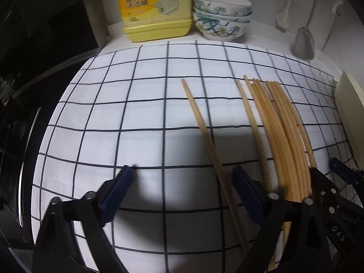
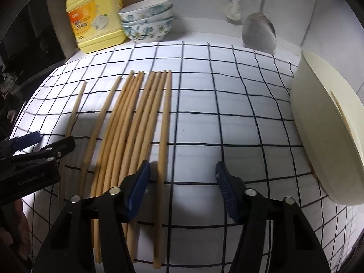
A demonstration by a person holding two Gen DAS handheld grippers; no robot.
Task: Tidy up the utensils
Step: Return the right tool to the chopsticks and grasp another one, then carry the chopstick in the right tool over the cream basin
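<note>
Only the right wrist view shows the whole cream holder (image 2: 327,132) at the surface's right edge. Chopsticks (image 2: 136,122) lie mid-surface, long axes running front to back. Left claw (image 1: 182,177) and right claw (image 2: 182,173) gape, gripping nothing.

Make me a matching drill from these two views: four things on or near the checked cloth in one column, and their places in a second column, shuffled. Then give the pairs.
Things
1. bottle
2. bowls
3. chopsticks
4. spatula

Places
A. lying flat on the cloth
B. hanging at the back wall, on the right
C. back left corner, beside the cloth
D. stacked just right of the yellow container

Pairs: 1-C, 2-D, 3-A, 4-B
</note>
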